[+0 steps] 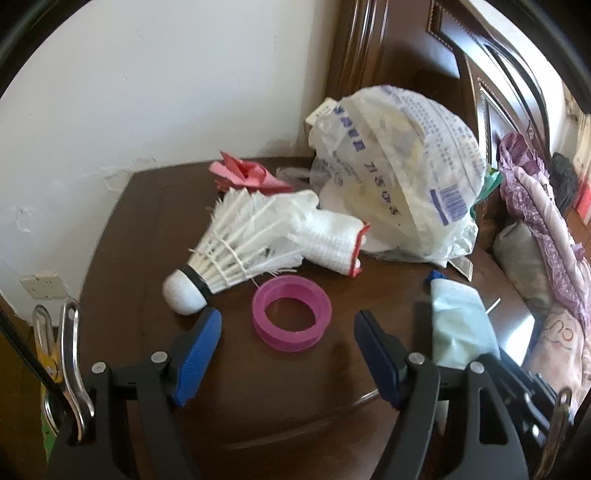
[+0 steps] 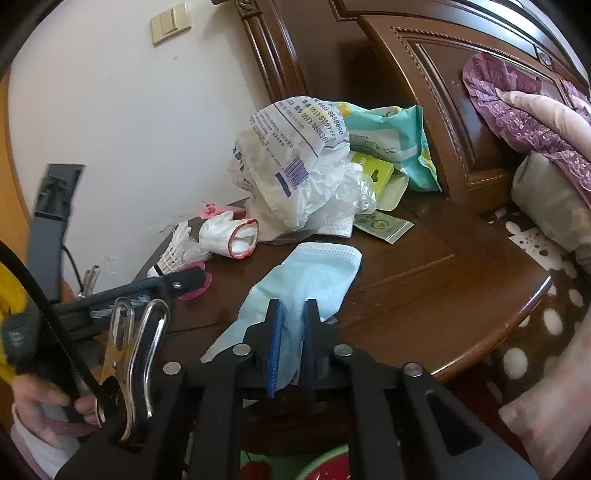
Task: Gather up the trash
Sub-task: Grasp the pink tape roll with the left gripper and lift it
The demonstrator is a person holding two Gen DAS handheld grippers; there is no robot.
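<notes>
Now the right gripper (image 2: 293, 317) pinches the blue face mask (image 2: 310, 273); lift cleanly, while the wide-open left gripper (image 1: 286, 332) should straddle the pink ring (image 1: 291, 312).

Place: I am in a bedroom of a home.
Bed: a carved dark-wood headboard (image 2: 454, 110) rises beside me, with a purple lace-trimmed quilt (image 2: 524, 110) and a grey pillow (image 2: 546, 206) against it.
Nightstand: a dark wooden bedside table (image 2: 424, 280) stands in the corner next to the bed.
Wall: white plaster (image 1: 147, 92), chipped low down, with a light switch (image 2: 170, 23).
Clutter: a shuttlecock (image 1: 236, 251), a white work glove (image 1: 325, 236) and a plastic bag (image 1: 399, 173) lie on the table.
</notes>
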